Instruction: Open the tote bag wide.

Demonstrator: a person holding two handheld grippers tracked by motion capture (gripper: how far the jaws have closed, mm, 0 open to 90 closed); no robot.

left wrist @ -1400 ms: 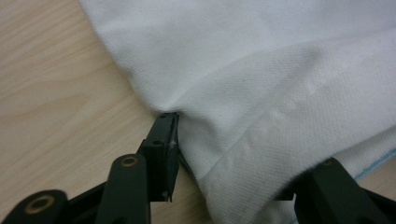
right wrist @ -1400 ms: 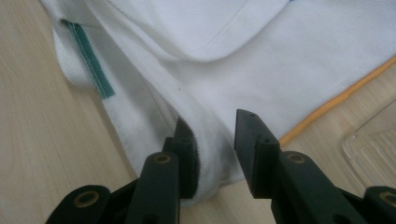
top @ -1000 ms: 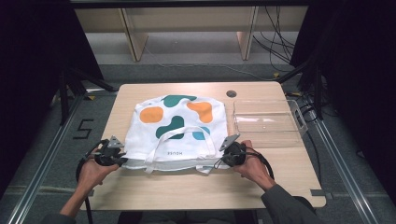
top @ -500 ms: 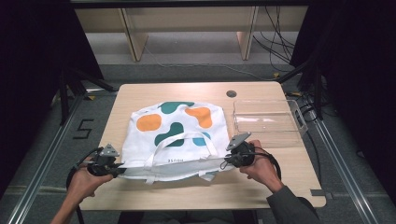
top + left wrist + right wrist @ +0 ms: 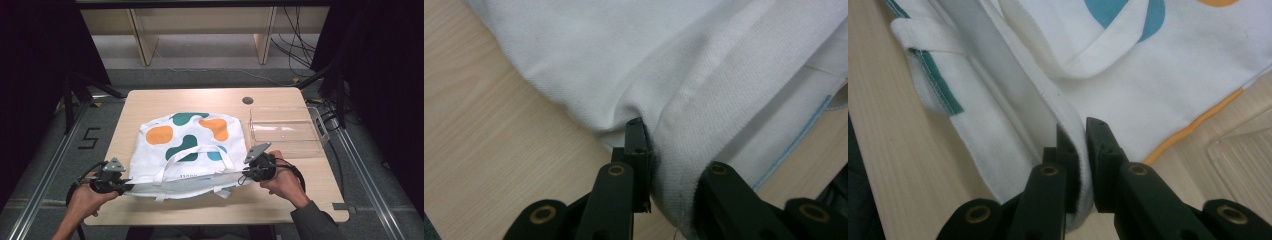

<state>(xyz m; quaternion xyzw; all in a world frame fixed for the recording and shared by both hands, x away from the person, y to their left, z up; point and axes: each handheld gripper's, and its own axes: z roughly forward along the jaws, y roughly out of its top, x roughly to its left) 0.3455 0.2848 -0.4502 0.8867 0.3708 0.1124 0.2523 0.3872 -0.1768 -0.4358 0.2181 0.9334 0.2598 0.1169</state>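
A white tote bag (image 5: 190,145) with orange, green and blue blotches lies flat on the wooden table (image 5: 150,102), its mouth and handles toward the person. My left gripper (image 5: 120,186) is shut on the bag's near left corner; the left gripper view has the white fabric (image 5: 684,100) pinched between the jaws (image 5: 659,165). At the near right corner my right gripper (image 5: 248,173) is shut on the bag's top hem (image 5: 1068,120), which passes between its jaws (image 5: 1082,137). The mouth edge is stretched between the two grippers.
A clear plastic tray (image 5: 286,131) stands on the table right of the bag, just beyond my right gripper. A round grommet hole (image 5: 247,100) sits near the far edge. Cables trail from both grippers.
Both grippers have drawn toward the person and spread apart, pulling the bag nearer the front edge and stretching its mouth taut.
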